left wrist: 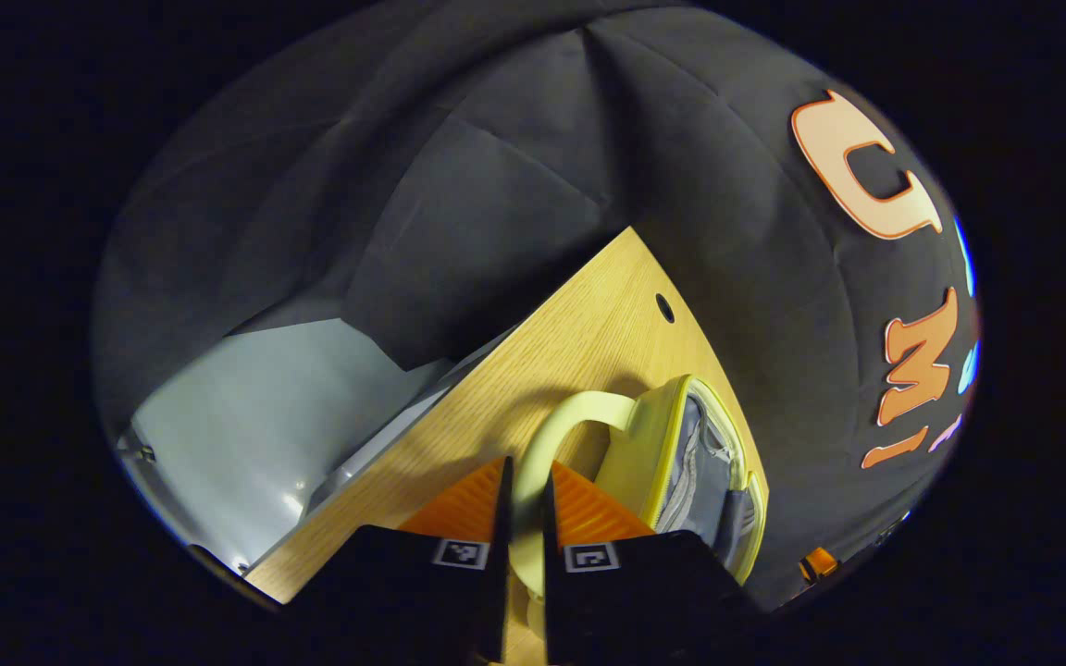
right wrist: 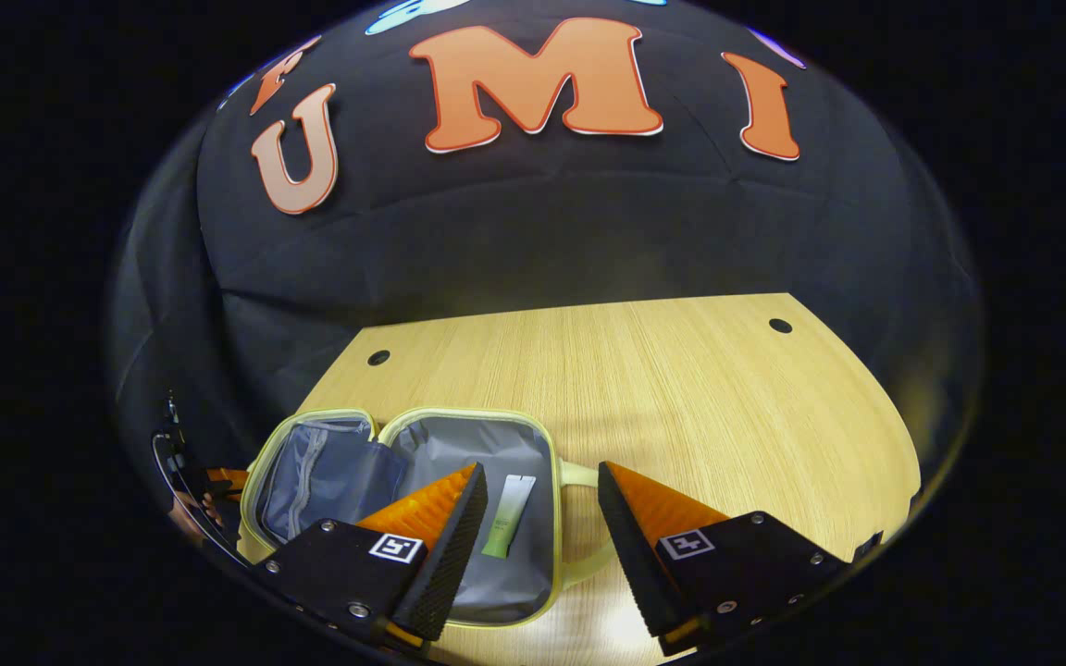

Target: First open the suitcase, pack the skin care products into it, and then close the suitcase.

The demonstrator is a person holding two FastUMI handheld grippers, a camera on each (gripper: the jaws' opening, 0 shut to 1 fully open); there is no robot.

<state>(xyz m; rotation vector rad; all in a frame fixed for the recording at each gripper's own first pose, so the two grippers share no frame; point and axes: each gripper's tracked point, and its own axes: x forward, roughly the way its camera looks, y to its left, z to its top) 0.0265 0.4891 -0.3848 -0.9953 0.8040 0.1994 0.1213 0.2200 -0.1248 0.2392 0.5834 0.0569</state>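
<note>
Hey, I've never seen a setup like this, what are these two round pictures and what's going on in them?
These come from two hand-held grippers a person works with, each carrying a fisheye camera looking along its own jaws.

In the left gripper view, the left gripper has its jaws closed on the pale yellow-green suitcase handle.

In the right gripper view, the right gripper hangs with its jaws apart and empty above the small pale yellow-green suitcase, which lies open on the light wooden table. Inside its grey lining lies one slim green-and-white skincare tube.
</note>
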